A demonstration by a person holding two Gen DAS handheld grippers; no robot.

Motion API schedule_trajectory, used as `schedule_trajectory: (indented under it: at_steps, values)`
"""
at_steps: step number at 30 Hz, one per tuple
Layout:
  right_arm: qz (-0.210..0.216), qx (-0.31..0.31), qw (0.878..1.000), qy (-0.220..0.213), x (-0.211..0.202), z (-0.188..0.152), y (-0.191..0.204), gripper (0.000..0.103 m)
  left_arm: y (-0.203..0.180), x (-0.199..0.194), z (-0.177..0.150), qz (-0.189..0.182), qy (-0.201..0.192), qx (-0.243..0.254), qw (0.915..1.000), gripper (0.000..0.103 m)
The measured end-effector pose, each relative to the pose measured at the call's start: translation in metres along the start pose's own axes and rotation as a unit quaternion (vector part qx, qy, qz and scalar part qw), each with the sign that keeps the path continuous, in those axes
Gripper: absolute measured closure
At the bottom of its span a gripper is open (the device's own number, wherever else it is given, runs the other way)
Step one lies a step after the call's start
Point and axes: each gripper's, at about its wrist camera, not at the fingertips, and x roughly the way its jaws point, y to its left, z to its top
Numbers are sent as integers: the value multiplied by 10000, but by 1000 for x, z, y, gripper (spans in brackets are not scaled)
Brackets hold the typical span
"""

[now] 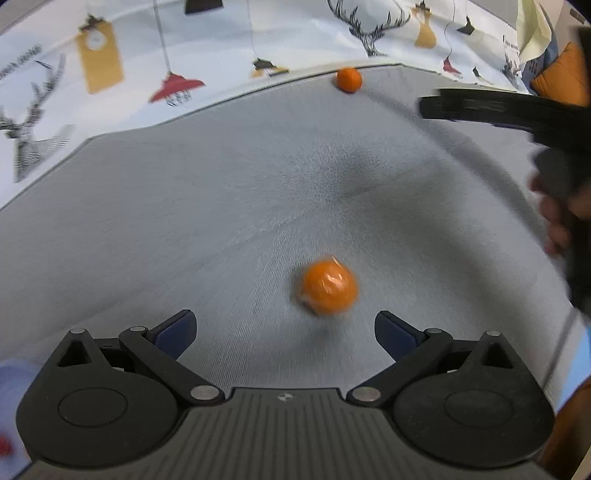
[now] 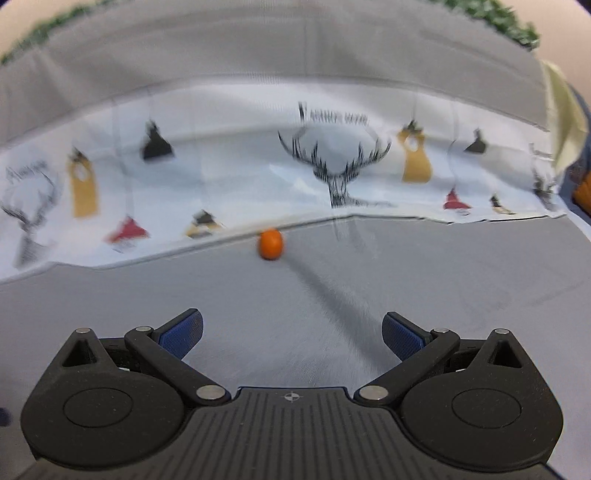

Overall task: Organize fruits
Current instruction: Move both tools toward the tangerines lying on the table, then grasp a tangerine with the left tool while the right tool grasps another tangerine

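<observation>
In the left wrist view an orange fruit wrapped in clear film lies on the grey mat, just beyond my open left gripper and slightly right of its centre. A second orange sits at the mat's far edge. The right gripper's black body reaches in from the right, held by a hand. In the right wrist view my right gripper is open and empty, above the mat; the far orange lies ahead of it at the mat's edge.
A white cloth printed with deer and lamps lies beyond the mat and also shows in the right wrist view. An orange object and pale paper sit at the far right. Both views are motion-blurred.
</observation>
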Motion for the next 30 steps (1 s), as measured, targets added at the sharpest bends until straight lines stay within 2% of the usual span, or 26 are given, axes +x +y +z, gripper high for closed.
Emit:
schedule_trajectory:
  at_steps: [4,8,9,11,14,15,16,17,18,19,20,23,25,30]
  values:
    - [119,-146,9997,128,69,6,6,1,1,26,11,-88,33,54,9999,0]
    - [183,-94,9997,155,124,15,18,1,-2,42,12,7,69,170,9998,0]
    - [186,-119,9996,155,134,17,21,1,-6,43,9,119,-24,286,9995,0]
    - [274,-99,9995,-134,147,20,23,1,-12,44,7,226,-149,469,9985,0]
    - [327,-121,9991,-223,162,28,27,1,-10,43,7,210,-138,385,9989,1]
    - [322,-131,9991,-234,165,30,28,1,-9,42,8,189,-137,344,9991,6]
    - [337,-130,9990,-256,166,31,28,5,-9,39,7,154,-204,337,9991,11]
    - [423,-97,9985,-334,165,30,27,22,-11,35,7,75,-283,400,9988,27]
    - [449,-30,9982,-392,162,31,25,33,-14,32,7,-31,-349,567,9978,52]
    - [401,45,9983,-413,161,30,21,57,-17,29,7,-115,-396,733,9965,60]
    - [386,112,9983,-411,160,29,18,73,-19,27,7,-116,-420,838,9955,61]
    - [255,379,9986,-248,144,25,5,73,-18,25,6,-156,-312,759,9965,61]
    - [207,465,9985,-216,120,18,-4,73,-15,15,5,-121,-327,729,9967,61]
    - [289,877,9947,-454,17,0,-13,73,-5,-48,-10,-100,-682,699,9952,61]
